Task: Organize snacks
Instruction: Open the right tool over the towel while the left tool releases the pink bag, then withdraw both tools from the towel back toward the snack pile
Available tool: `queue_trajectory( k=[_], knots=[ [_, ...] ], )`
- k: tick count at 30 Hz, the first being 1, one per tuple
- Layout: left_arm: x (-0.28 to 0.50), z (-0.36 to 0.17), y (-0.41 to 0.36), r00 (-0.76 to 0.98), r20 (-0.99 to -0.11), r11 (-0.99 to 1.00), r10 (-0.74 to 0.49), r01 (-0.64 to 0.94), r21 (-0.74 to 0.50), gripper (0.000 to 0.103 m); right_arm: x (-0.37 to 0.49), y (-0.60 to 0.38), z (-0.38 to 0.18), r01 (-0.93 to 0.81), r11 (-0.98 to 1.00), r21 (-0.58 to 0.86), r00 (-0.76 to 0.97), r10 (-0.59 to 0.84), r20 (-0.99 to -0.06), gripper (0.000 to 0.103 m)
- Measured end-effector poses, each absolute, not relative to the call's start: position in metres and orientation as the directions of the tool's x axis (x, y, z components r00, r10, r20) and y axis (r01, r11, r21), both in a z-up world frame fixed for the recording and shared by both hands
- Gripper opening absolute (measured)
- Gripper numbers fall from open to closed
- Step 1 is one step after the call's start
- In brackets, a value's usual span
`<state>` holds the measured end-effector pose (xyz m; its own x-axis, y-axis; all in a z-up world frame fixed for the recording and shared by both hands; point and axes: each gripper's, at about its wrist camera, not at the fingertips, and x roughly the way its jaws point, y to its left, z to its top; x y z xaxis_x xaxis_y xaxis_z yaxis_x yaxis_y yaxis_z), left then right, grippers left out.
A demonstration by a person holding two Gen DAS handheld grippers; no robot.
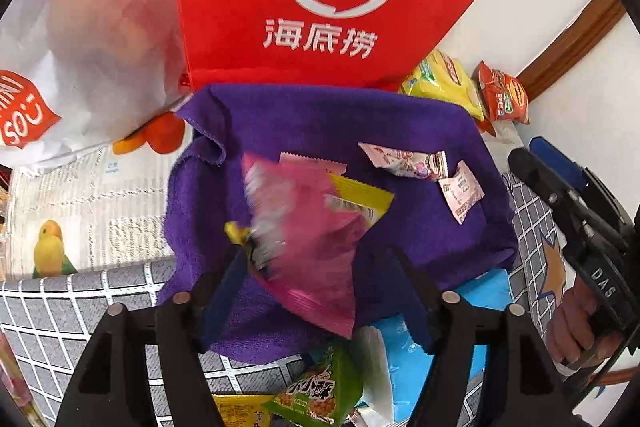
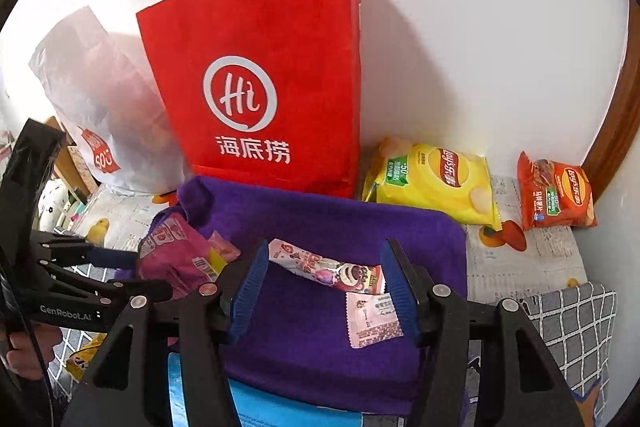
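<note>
Our left gripper (image 1: pixel 316 291) has its jaws apart with the crinkly pink foil snack packet (image 1: pixel 308 239) blurred and loose between them, nothing pinching it, above the purple fleece towel (image 1: pixel 400 131). It'll probably land askew on the yellow wrapper (image 1: pixel 360 195) under it, or slide off the towel's 6 o'clock edge toward the green triangular pack (image 1: pixel 320 391). Our right gripper (image 2: pixel 324 291) is open and empty over the two pale pink candy sachets (image 2: pixel 372 319) at 2 o'clock, so a sloppy close could grab towel too.
</note>
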<state>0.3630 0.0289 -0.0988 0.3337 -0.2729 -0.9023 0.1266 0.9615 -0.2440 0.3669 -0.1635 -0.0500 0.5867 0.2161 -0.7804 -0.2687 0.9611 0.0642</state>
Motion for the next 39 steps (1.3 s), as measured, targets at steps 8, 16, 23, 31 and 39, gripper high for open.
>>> queue_trajectory(
  k=[8, 16, 23, 31, 39],
  knots=[
    [0.348, -0.065, 0.032, 0.439, -0.871, 0.975, -0.221, 0.134, -0.180, 0.073, 0.358, -0.159, -0.040, -0.238, 0.970, 0.053, 0.610, 0.192, -0.769, 0.059],
    [0.332, -0.039, 0.028, 0.489, -0.838, 0.968, -0.243, 0.172, -0.181, 0.073, 0.343, -0.166, -0.021, -0.184, 0.980, 0.069, 0.589, 0.166, -0.791, 0.067],
    [0.313, -0.014, 0.028, 0.537, -0.803, 0.965, -0.259, 0.183, -0.189, 0.076, 0.311, -0.184, 0.005, -0.151, 0.985, 0.081, 0.617, 0.158, -0.771, 0.077],
    [0.283, 0.012, 0.030, 0.611, -0.747, 0.965, -0.260, 0.189, -0.181, 0.079, 0.266, -0.193, 0.022, -0.126, 0.992, -0.001, 0.653, 0.082, -0.753, 0.084],
    [0.241, 0.016, 0.029, 0.659, -0.707, 0.966, -0.257, 0.198, -0.168, 0.079, 0.231, -0.196, 0.022, -0.116, 0.993, 0.021, 0.680, 0.095, -0.727, 0.084]
  ],
)
